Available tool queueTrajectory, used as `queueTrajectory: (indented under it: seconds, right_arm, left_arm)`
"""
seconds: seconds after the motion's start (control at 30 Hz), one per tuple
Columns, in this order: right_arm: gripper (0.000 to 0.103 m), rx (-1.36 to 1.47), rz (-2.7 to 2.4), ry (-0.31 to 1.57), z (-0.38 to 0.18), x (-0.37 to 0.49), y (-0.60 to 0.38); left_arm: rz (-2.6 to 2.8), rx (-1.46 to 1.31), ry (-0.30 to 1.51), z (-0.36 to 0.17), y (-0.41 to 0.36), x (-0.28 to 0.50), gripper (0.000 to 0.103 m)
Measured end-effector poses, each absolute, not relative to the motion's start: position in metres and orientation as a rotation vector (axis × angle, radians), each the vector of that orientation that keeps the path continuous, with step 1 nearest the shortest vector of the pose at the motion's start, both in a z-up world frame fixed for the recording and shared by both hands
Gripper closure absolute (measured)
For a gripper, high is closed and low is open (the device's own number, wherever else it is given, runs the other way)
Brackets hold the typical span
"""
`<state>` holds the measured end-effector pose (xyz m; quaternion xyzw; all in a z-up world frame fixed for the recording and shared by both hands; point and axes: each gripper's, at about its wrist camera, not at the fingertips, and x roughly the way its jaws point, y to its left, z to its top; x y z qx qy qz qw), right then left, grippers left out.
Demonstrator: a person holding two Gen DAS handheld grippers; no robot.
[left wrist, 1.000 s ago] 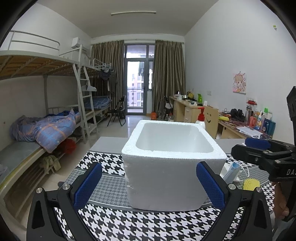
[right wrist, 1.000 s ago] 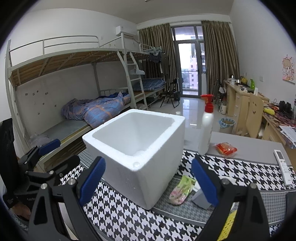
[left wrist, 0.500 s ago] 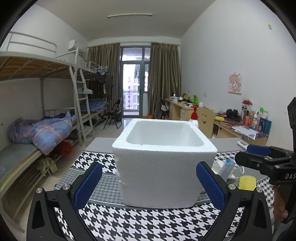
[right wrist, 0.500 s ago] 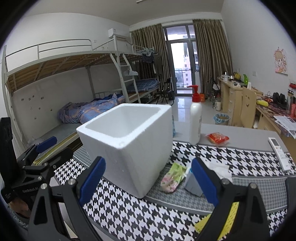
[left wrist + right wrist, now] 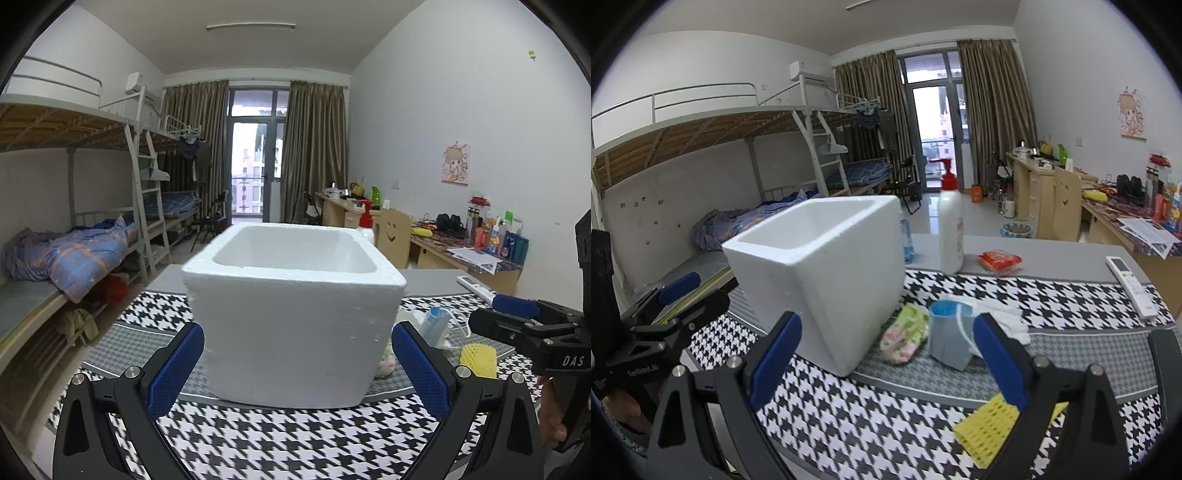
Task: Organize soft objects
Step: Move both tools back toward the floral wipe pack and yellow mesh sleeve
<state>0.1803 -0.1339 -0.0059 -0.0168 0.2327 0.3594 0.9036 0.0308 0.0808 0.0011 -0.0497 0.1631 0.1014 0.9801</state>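
Note:
A white foam box [image 5: 291, 317] stands open-topped on the houndstooth cloth [image 5: 280, 443]; it also shows in the right wrist view [image 5: 827, 269]. My left gripper [image 5: 295, 373] is open and empty, its fingers on either side of the box's near face. My right gripper [image 5: 886, 362] is open and empty, to the right of the box. Beside the box lie a flowered tissue pack [image 5: 905, 334], a blue face mask [image 5: 947, 339], white gloves [image 5: 993, 314] and a yellow foam net [image 5: 990, 432]. The net [image 5: 478, 360] and mask [image 5: 436, 325] also show in the left wrist view.
A white pump bottle [image 5: 951, 229], a red snack pack [image 5: 999, 260] and a remote [image 5: 1130, 284] lie at the table's back. Bunk beds [image 5: 74, 236] stand left, desks [image 5: 461, 251] right.
Both grippers have dropped lower and drawn back, so the box looks taller and its inside is less visible. The right gripper has shifted right, bringing the yellow net and mask more into view.

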Motion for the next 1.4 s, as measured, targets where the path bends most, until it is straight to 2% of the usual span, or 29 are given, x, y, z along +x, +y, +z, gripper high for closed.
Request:
queueTrajectory:
  seconds: [1.4]
  right_arm:
    - [0.007, 0.061, 0.532, 0.558, -0.038, 0.183, -0.229]
  left_arm:
    - [-0.026, -0.083, 0.425, -0.029, -0.003, 0.080, 0.001]
